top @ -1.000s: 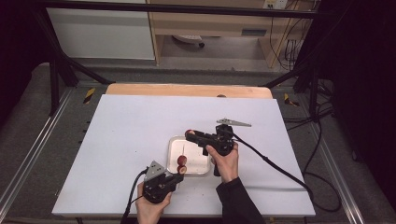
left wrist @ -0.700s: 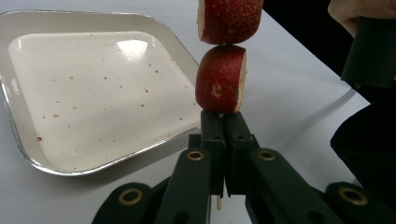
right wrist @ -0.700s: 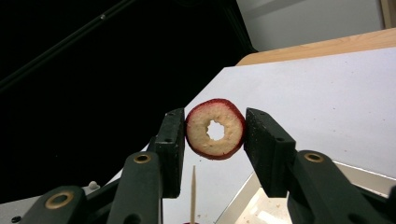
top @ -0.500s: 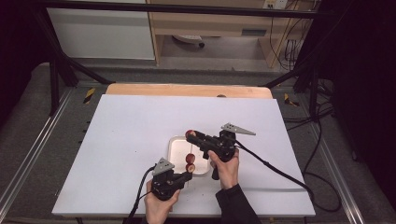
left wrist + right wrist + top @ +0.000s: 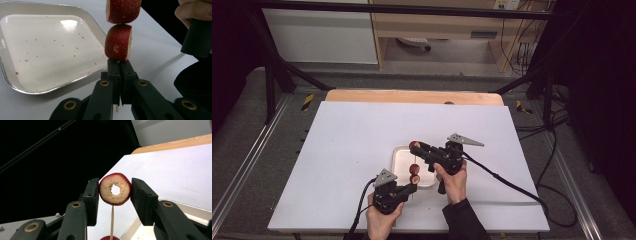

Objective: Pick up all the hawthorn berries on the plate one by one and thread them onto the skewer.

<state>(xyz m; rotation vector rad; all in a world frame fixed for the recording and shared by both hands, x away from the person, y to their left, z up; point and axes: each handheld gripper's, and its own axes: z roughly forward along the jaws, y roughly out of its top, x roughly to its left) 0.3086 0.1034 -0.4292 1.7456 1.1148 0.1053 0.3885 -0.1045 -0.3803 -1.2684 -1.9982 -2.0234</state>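
a thin wooden skewer (image 5: 111, 223) stands upright over the near right corner of a white tray (image 5: 400, 156), with two red fruit pieces (image 5: 414, 174) threaded on it, one stacked on the other. the left gripper (image 5: 411, 188) has its jaws closed tight on the skewer's lower end; the left gripper view shows the stick (image 5: 116, 108) poking out below the pads and the bottom piece (image 5: 118, 42) sitting right on the jaw tips. the right gripper view shows what the high one cannot: a third fruit slice (image 5: 115, 188), cored with a hole through its middle, pinched between the half-open pads of the right gripper (image 5: 115, 192), directly over the skewer tip. in the high view the right gripper (image 5: 416, 146) lies level above the tray. the tray's floor (image 5: 45, 50) is bare but for crumbs. it rests on a white table (image 5: 352, 135), a wooden board (image 5: 412, 96) at its far edge.
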